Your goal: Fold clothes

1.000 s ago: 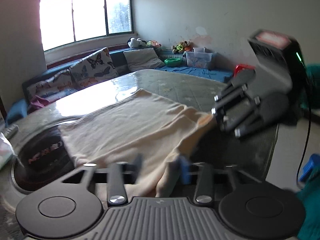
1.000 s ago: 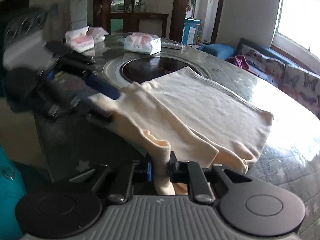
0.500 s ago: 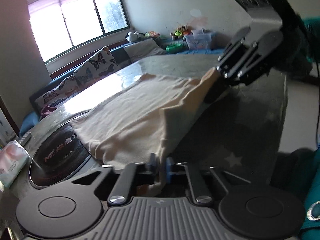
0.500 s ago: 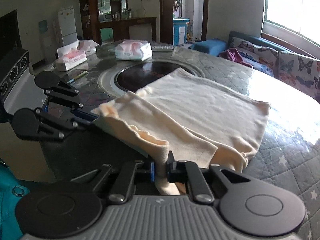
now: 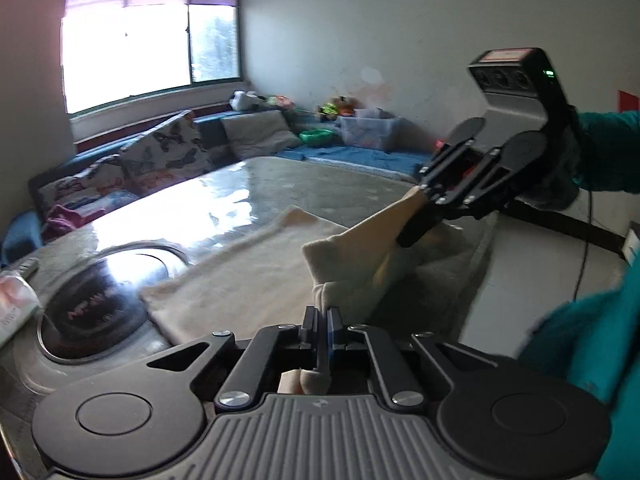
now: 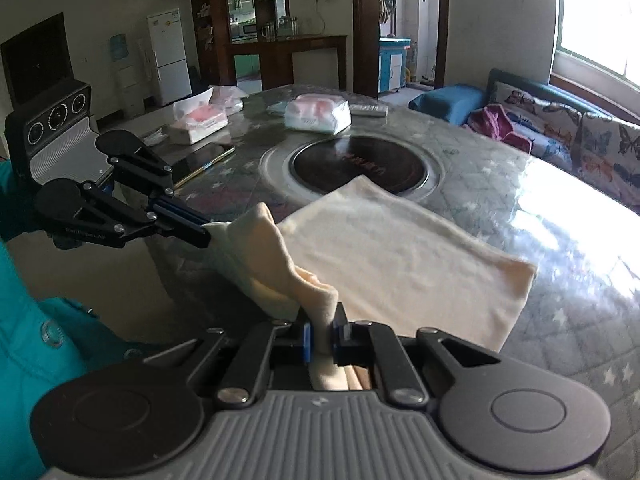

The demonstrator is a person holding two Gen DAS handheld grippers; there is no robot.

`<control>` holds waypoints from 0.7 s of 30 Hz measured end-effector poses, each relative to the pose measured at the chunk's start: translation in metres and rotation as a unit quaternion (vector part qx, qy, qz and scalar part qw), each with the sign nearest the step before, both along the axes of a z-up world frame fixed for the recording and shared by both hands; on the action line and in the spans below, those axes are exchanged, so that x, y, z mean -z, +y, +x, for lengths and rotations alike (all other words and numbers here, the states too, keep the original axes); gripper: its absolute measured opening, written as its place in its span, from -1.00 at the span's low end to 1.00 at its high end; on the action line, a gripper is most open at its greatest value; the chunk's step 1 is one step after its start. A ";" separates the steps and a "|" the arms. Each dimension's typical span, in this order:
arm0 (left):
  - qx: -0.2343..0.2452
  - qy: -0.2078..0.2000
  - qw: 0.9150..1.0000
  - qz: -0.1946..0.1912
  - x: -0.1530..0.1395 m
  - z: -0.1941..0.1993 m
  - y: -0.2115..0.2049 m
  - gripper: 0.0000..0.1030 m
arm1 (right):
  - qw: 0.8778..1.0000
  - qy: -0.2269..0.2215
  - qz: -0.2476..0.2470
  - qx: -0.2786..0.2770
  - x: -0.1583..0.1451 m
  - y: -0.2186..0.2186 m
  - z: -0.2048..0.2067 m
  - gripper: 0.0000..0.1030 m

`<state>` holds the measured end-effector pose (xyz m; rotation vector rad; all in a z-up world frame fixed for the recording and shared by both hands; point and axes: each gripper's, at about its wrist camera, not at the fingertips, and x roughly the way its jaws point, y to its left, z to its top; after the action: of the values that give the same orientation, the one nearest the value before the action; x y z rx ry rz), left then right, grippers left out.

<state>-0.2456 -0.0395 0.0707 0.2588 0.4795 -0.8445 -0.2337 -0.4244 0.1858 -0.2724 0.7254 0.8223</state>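
Above the table (image 6: 560, 208), both grippers, left (image 5: 323, 316) and right (image 6: 322, 330), apparently pinch the cream garment's (image 6: 400, 248) near edge.

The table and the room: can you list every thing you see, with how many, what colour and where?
cloth: one, cream, on table, near edge lifted
table: one, grey, glossy
round hob: one, black, table middle
tissue packs: two, white-pink, far side
butterfly cushions: two, by window
fridge: one, white, back wall
left claw: shut on cloth
right claw: shut on cloth
sleeves: teal
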 end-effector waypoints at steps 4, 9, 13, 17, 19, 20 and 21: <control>-0.036 0.007 0.999 -0.028 -0.009 0.048 0.003 -0.91 | 1.000 -0.002 0.011 0.010 -0.010 -0.001 0.039 -0.84; -0.072 0.010 0.997 -0.029 -0.012 0.117 -0.003 -0.91 | 1.000 0.006 0.022 0.019 -0.018 0.000 0.104 -0.84; -0.103 0.019 0.995 -0.006 0.002 0.170 -0.017 -0.90 | 1.000 0.013 0.010 0.027 -0.007 0.012 0.158 -0.84; -0.142 0.043 0.989 0.018 0.030 0.203 -0.033 -0.90 | 0.997 0.034 0.000 0.069 0.027 0.019 0.199 -0.58; -0.164 0.059 0.984 0.026 0.042 0.215 -0.033 -0.90 | 0.995 0.030 -0.008 0.099 0.046 0.018 0.208 -0.56; -0.174 0.067 0.982 0.025 0.046 0.218 -0.029 -0.86 | 0.993 0.028 -0.011 0.114 0.054 0.016 0.211 -0.51; -0.183 0.074 0.980 0.024 0.049 0.221 -0.026 -0.86 | 0.991 0.024 -0.008 0.129 0.057 0.012 0.211 -0.47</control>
<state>-0.0249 -0.0653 0.0218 0.1452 0.6644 -0.4935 -0.0229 -0.4124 0.1289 -0.1691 0.7939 0.5798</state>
